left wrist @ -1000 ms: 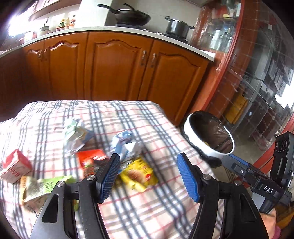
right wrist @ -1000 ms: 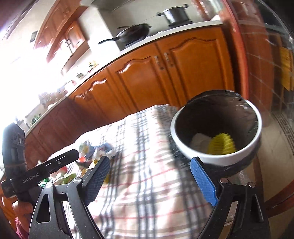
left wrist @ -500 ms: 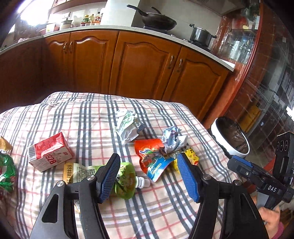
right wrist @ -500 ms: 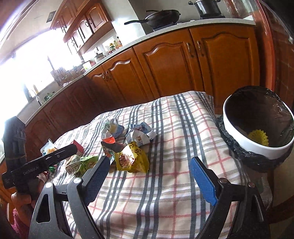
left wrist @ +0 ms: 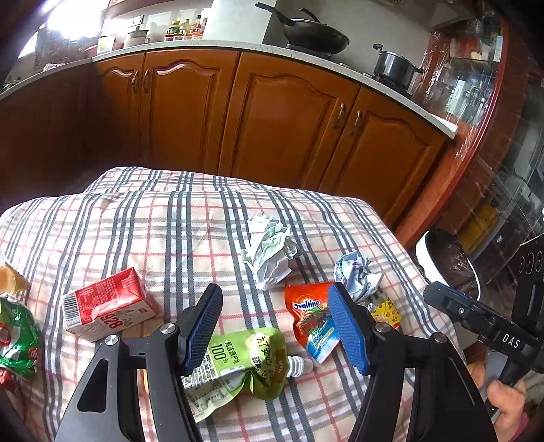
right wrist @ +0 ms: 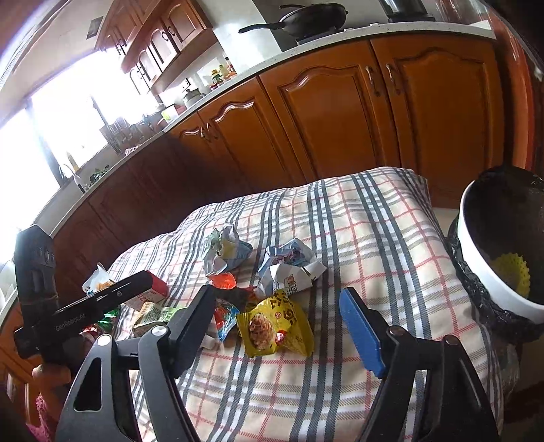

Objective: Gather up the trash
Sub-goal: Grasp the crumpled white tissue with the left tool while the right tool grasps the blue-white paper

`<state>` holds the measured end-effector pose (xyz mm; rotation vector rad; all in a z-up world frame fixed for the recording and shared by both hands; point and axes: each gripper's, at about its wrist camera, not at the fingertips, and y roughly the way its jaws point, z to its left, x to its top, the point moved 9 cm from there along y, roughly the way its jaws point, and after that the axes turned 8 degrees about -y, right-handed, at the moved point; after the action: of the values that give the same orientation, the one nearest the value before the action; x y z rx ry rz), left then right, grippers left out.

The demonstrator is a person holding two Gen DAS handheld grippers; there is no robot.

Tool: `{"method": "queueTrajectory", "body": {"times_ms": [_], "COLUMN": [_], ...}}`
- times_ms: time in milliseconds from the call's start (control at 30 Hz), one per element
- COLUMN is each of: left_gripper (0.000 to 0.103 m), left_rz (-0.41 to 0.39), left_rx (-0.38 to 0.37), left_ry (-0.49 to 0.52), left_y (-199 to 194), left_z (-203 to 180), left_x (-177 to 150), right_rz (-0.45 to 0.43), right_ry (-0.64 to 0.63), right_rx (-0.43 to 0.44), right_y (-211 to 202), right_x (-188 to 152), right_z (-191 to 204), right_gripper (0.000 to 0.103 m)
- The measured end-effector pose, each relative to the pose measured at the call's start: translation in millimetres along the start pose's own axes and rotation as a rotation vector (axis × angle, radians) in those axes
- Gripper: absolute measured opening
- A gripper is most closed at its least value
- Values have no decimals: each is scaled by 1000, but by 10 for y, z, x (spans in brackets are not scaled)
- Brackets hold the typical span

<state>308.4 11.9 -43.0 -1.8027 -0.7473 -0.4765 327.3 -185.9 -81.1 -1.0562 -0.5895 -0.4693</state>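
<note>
Trash lies on a checked tablecloth (left wrist: pixel 163 231). In the left wrist view I see a green drink pouch (left wrist: pixel 244 360), an orange Ovaltine pouch (left wrist: pixel 311 316), a red milk carton (left wrist: pixel 105 306), and two crumpled papers (left wrist: pixel 268 251) (left wrist: pixel 355 272). My left gripper (left wrist: pixel 275 326) is open and empty, just above the green pouch. In the right wrist view a yellow snack wrapper (right wrist: pixel 275 323) lies between the jaws of my open, empty right gripper (right wrist: pixel 278 326). The white trash bin (right wrist: pixel 493 251) with a black liner stands at the table's right end, with a yellow thing inside.
A green and red wrapper (left wrist: pixel 15 336) lies at the table's left edge. Wooden kitchen cabinets (left wrist: pixel 278 119) run behind the table, with a wok (left wrist: pixel 312 32) and a pot (left wrist: pixel 394 64) on the counter. The bin also shows in the left wrist view (left wrist: pixel 448 265).
Both grippers have swung left, away from the bin and over the trash pile. The left gripper has come down closer to the green pouch. Both stayed open.
</note>
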Motion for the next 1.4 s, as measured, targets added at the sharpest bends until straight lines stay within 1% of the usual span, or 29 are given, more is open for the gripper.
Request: {"method": "queueTrajectory", "body": {"times_ms": [167, 267, 367, 533, 600, 633, 667, 700, 733, 833, 933, 1167, 1267, 1333, 1367, 1400], "left_gripper": [64, 64, 64, 62, 57, 41, 31, 31, 28, 23, 18, 18, 17, 18, 17, 18], "left_rz": [33, 58, 83, 122, 144, 161, 176, 176, 166, 149, 127, 55, 37, 28, 27, 26], "left_rx": [9, 12, 15, 42, 55, 53, 48, 45, 45, 36, 25, -4, -20, -24, -26, -26], "left_ry": [-13, -15, -4, 15, 14, 14, 14, 14, 20, 27, 25, 31, 18, 13, 10, 7], "left_y": [243, 414, 586, 916, 1038, 1105, 1159, 1185, 1201, 1181, 1089, 743, 579, 485, 444, 409], "left_z": [30, 34, 11, 6, 44, 52, 63, 72, 65, 45, 10, -65, -68, -48, -37, -22], "left_x": [96, 177, 270, 402, 408, 406, 393, 392, 395, 404, 409, 461, 415, 378, 342, 315], "right_rz": [33, 75, 119, 176, 199, 209, 223, 228, 225, 204, 183, 116, 104, 103, 98, 96], "right_ry": [5, 26, 53, 95, 111, 122, 132, 135, 134, 141, 152, 115, 103, 105, 103, 92], "right_rx": [21, 40, 38, 68, 86, 90, 88, 90, 91, 91, 104, 71, 61, 68, 77, 78], "right_y": [195, 354, 532, 757, 836, 869, 906, 919, 920, 876, 819, 602, 557, 586, 597, 624], "right_x": [68, 49, 27, 17, -12, -36, -70, -93, -102, -92, -46, 83, 140, 186, 208, 237], "right_z": [10, -18, -94, -189, -206, -216, -237, -247, -255, -289, -309, -321, -324, -327, -314, -287], "right_gripper": [67, 65, 64, 63, 51, 47, 44, 42, 39, 25, 0, 0, 10, 34, 55, 67]}}
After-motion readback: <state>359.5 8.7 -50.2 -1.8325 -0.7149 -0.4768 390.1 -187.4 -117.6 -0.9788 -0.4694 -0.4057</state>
